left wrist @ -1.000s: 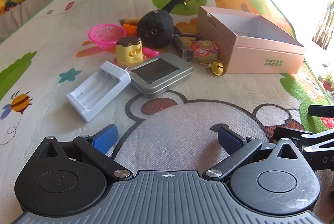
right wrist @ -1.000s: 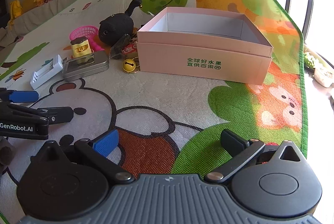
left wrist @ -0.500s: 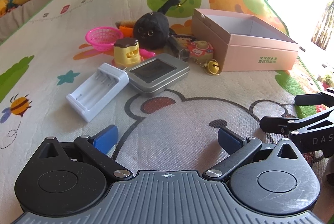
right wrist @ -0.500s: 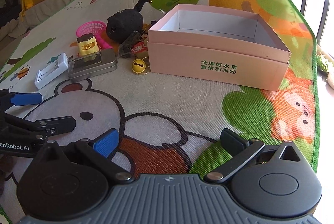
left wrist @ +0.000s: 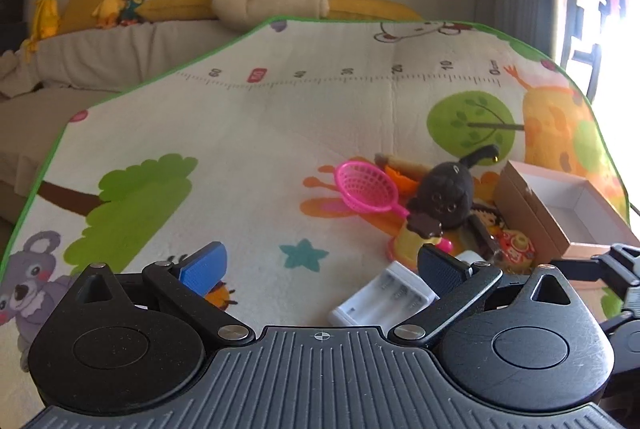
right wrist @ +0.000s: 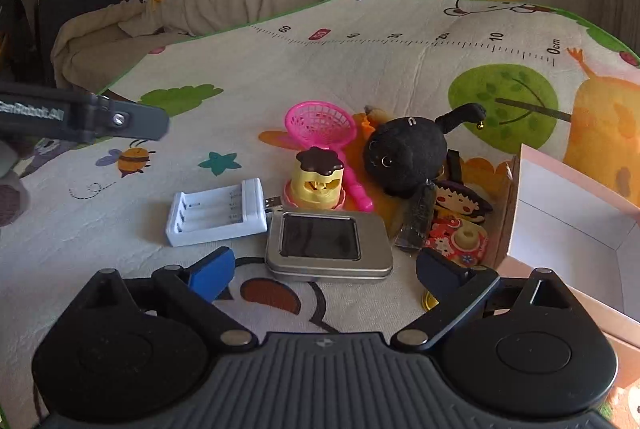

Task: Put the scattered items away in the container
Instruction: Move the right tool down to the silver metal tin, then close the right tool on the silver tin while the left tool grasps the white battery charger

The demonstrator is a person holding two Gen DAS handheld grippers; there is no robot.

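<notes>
We are reading a ruler print "60…10, 0cm" on the play mat (right wrist: 360, 69) and a blurred "GenRobot.AI" on the left gripper (left wrist: 320, 265). The white battery charger (right wrist: 218, 211) is lying long axis left-right, USB plug pointing right, touching the silver tin (right wrist: 328, 245). The pink box (right wrist: 568, 213) is sitting at right. The right gripper (right wrist: 324, 271) is hanging above the tin; both grippers' fingers are spread wide, holding nothing.

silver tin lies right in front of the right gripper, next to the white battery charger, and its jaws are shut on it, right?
Not quite. In the right wrist view the right gripper stands open, empty, fingers either side of the silver tin, not touching it. The tin does lie just ahead, beside the white battery charger.
</notes>
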